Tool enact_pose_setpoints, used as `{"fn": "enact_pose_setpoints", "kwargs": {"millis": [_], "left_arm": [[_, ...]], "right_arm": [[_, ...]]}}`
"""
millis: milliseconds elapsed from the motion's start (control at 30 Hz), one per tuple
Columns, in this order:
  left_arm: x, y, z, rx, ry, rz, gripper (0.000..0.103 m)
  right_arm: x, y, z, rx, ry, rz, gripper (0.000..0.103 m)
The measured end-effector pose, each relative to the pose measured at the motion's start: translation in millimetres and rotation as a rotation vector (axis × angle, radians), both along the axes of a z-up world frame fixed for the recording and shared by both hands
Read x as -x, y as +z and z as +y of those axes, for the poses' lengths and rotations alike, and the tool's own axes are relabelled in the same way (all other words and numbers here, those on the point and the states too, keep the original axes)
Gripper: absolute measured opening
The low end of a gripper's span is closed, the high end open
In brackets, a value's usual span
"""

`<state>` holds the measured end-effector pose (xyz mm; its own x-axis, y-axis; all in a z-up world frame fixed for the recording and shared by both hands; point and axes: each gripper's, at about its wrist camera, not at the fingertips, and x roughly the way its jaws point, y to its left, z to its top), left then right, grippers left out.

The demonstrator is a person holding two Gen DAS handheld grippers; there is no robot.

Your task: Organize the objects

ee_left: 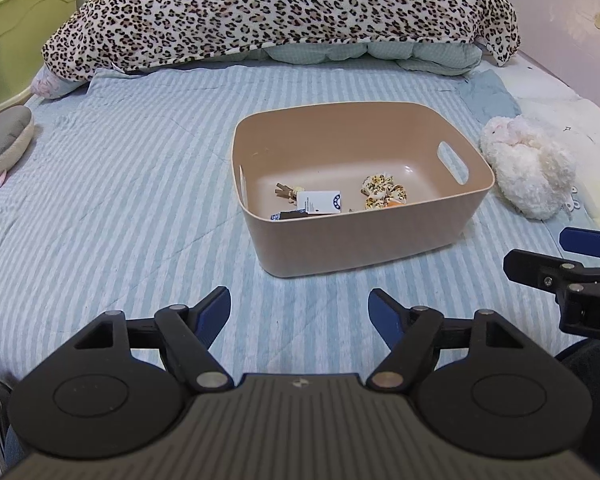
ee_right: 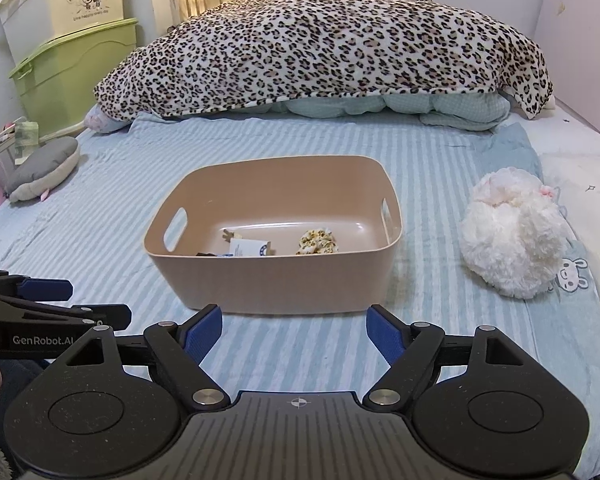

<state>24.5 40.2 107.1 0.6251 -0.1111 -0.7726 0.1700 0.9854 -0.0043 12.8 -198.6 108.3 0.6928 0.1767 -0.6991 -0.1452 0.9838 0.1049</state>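
Both grippers, left (ee_left: 299, 312) and right (ee_right: 294, 330), hover with fingers apart and empty; ahead, the bin (ee_right: 276, 280) holds small items; the plush toy (ee_right: 512, 236), right of it, seems left to tidy.

The bin (ee_right: 274, 276) sits mid-bed (ee_right: 100, 184). Inside it lie a card (ee_right: 250, 248) toward its left and a scrunchie (ee_right: 318, 243) toward its right. Right of the bin rests a plush toy (ee_right: 512, 236); behind the bin, a heaped blanket (ee_right: 332, 48); far left of it, a cushion (ee_right: 44, 170).
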Motion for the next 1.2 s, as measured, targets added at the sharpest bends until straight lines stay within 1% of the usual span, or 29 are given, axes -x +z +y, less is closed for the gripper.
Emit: {"fn": "enact_pose_setpoints", "kwargs": {"millis": [133, 233, 500, 567, 667, 1200], "left_arm": [[10, 1, 0, 0.024, -0.008, 0.005, 0.077], [19, 4, -1, 0.011, -0.008, -0.014, 0.077], [38, 10, -3, 0.01, -0.014, -0.043, 0.077], [43, 9, -8, -0.002, -0.019, -0.047, 0.076], [49, 8, -11, 0.0, -0.023, -0.052, 0.076], [59, 13, -11, 0.013, -0.025, -0.078, 0.076]], "right_arm": [[8, 1, -1, -0.005, 0.0, 0.01, 0.081], [15, 1, -1, 0.0, -0.001, 0.014, 0.081], [25, 2, -9, -0.009, -0.017, 0.018, 0.082], [27, 2, -10, -0.008, -0.014, 0.023, 0.084], [31, 3, -11, -0.006, -0.014, 0.023, 0.085], [44, 7, -10, -0.025, 0.017, 0.022, 0.086]]}}
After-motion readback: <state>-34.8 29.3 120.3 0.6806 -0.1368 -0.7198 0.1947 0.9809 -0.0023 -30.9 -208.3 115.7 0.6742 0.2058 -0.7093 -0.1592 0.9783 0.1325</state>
